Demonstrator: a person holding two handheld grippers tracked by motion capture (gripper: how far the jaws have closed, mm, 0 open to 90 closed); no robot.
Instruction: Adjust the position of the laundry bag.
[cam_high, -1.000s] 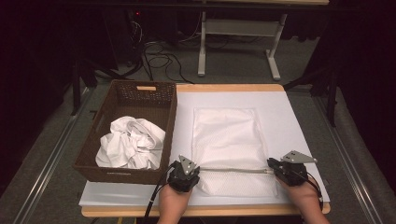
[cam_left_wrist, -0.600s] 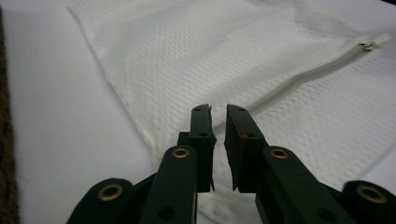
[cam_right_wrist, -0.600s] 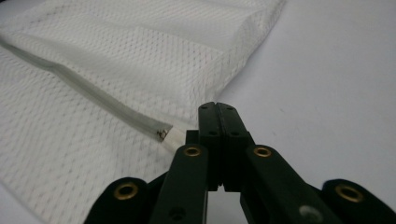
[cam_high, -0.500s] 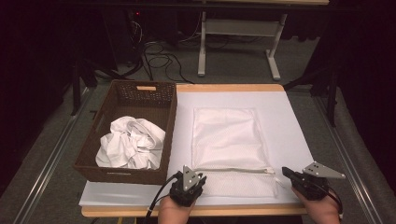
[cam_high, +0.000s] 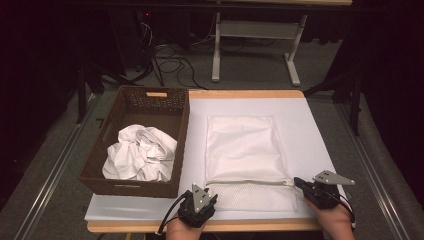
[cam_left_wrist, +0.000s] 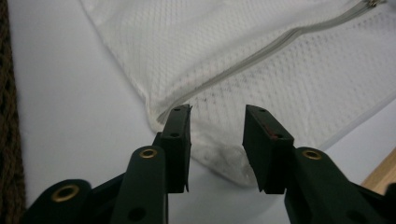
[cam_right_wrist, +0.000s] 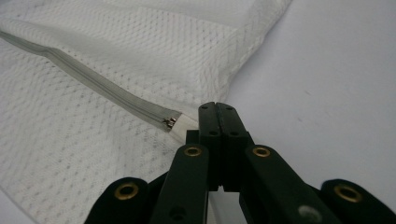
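Note:
A white mesh bag (cam_high: 245, 145) lies flat on the white mat (cam_high: 312, 135), its zipper (cam_high: 250, 182) running across near the front. My left gripper (cam_high: 204, 190) sits at the bag's front left corner. In the left gripper view its jaws (cam_left_wrist: 217, 114) have just been opening and stand open, with the bag's corner (cam_left_wrist: 219, 154) lying between them, unpressed. At the zipper's right end my right gripper (cam_high: 298, 182) is shut on the zipper's white end tab (cam_right_wrist: 187, 128), just beside the metal slider (cam_right_wrist: 170, 122).
A brown woven basket (cam_high: 130, 100) stands left of the mat, holding a crumpled white cloth (cam_high: 140, 155). The wooden table edge (cam_high: 250, 227) runs just in front of both hands. Behind the table are cables and a white desk frame (cam_high: 255, 35) on the floor.
My right gripper has shifted to the right along the zipper line. My left gripper has drawn back a little toward the front edge, and its jaws have opened.

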